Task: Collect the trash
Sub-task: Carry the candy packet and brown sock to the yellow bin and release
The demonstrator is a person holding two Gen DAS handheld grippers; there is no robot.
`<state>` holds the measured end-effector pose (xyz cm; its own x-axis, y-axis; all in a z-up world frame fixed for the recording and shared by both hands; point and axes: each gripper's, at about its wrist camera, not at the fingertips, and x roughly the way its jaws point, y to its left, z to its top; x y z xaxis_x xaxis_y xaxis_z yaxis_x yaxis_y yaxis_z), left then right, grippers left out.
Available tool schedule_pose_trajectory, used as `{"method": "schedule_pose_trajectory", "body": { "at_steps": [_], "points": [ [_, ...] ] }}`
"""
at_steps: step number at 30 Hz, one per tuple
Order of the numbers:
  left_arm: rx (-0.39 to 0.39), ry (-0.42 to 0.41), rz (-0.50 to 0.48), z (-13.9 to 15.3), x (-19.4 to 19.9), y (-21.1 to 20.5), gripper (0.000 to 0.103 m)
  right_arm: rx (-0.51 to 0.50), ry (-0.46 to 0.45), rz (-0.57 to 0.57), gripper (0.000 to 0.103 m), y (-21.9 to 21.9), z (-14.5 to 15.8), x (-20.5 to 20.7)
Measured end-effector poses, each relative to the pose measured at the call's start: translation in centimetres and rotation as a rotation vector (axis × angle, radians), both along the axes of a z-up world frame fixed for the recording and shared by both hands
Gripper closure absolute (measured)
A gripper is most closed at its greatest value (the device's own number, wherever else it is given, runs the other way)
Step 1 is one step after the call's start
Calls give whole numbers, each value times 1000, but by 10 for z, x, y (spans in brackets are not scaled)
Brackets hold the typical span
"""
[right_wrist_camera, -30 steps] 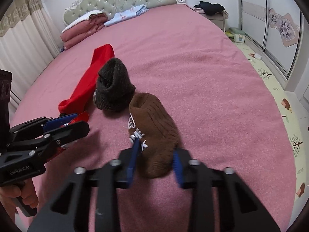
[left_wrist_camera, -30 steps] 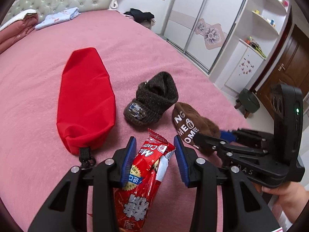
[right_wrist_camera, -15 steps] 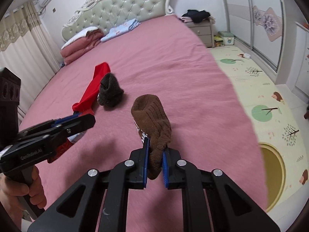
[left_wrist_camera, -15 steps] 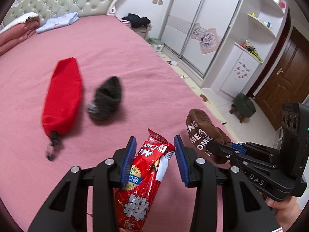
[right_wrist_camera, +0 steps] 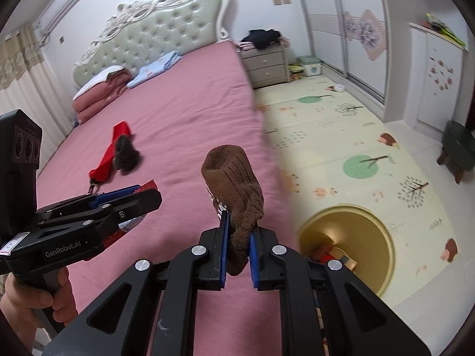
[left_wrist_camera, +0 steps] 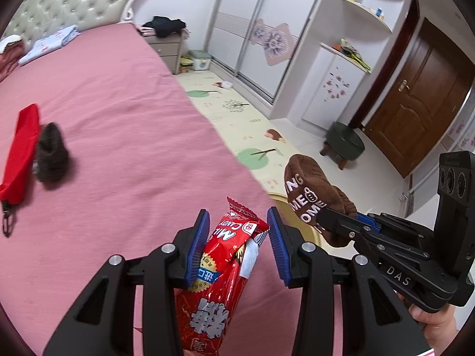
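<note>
- The left gripper (left_wrist_camera: 238,244) is holding its two blue pads well apart, and a red candy wrapper (left_wrist_camera: 221,279) is sitting between them, touching the left pad (left_wrist_camera: 196,249) while a gap shows at the right one.
- I cannot tell what is keeping the wrapper in place; its lower end is running down out of the left wrist view.
- The right gripper (right_wrist_camera: 238,255) is clamping a brown sock (right_wrist_camera: 234,190) between its pads, and the sock is standing up above the fingers with its open cuff on top.
- In the left wrist view, that sock (left_wrist_camera: 311,195) is showing white lettering and hanging over the edge of the pink bed (left_wrist_camera: 118,136).
- A yellow bin (right_wrist_camera: 350,246) is standing on the patterned floor mat (right_wrist_camera: 341,136) just beside the bed, to the right of the right gripper, with some items lying inside it.
- A dark grey sock (left_wrist_camera: 52,157) is lying on the bed, touching a red pouch (left_wrist_camera: 22,151), both well apart from the grippers.
- A green stool (left_wrist_camera: 344,142) is standing near the wooden door (left_wrist_camera: 415,95).
</note>
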<state>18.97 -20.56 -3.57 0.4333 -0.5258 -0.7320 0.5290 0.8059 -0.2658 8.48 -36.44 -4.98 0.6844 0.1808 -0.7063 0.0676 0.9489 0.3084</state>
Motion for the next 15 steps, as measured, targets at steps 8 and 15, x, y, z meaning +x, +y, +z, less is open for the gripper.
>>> {"method": "schedule_pose_trajectory", "body": {
  "at_steps": [8,15],
  "points": [
    [-12,33,-52,-8,-3,-49,62,18,11,-96,91,-55,-8,-24],
    [3,60,-103,-17,-4,-90,62,39,37,-174,91,-92,-23,-38]
  ]
}}
